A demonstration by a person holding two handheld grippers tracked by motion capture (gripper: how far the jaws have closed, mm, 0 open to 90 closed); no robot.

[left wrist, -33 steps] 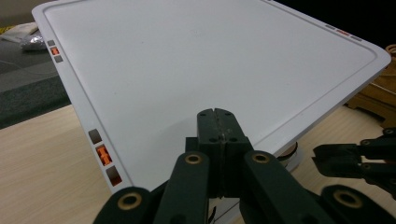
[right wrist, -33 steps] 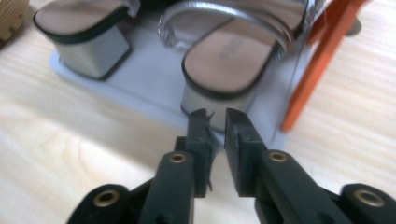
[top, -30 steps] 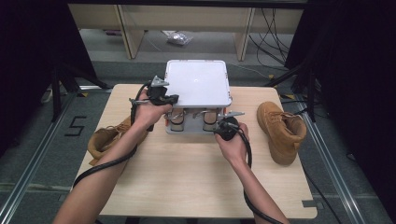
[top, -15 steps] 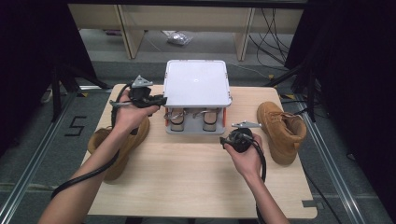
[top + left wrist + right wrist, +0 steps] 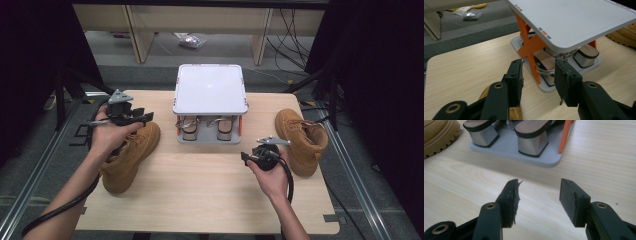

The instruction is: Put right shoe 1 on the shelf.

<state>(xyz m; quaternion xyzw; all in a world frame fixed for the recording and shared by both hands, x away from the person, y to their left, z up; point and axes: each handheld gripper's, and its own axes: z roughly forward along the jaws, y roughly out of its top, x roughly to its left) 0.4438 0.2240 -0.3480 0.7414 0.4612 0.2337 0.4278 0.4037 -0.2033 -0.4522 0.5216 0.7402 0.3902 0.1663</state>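
Note:
A grey shoe rack [image 5: 210,140] with a white top plate [image 5: 210,90] stands at the table's middle back. Two block-heeled shoes [image 5: 190,129] [image 5: 224,129] sit on its lower tray. One tan boot [image 5: 131,155] lies at the left and another tan boot [image 5: 302,140] at the right. My left gripper [image 5: 139,118] hovers open above the left boot, aimed at the rack's orange support [image 5: 530,48]. My right gripper [image 5: 252,155] is open and empty over bare wood in front of the rack, facing the metallic heels [image 5: 531,143].
The wooden table [image 5: 210,195] has open room along its front half. Beyond its far edge are a floor with cables, pale furniture legs and a crumpled bag [image 5: 192,42]. Metal rails run along both sides of the table.
Both grippers have drawn back from the rack. The left went left and out over the left boot. The right came toward the table's front right.

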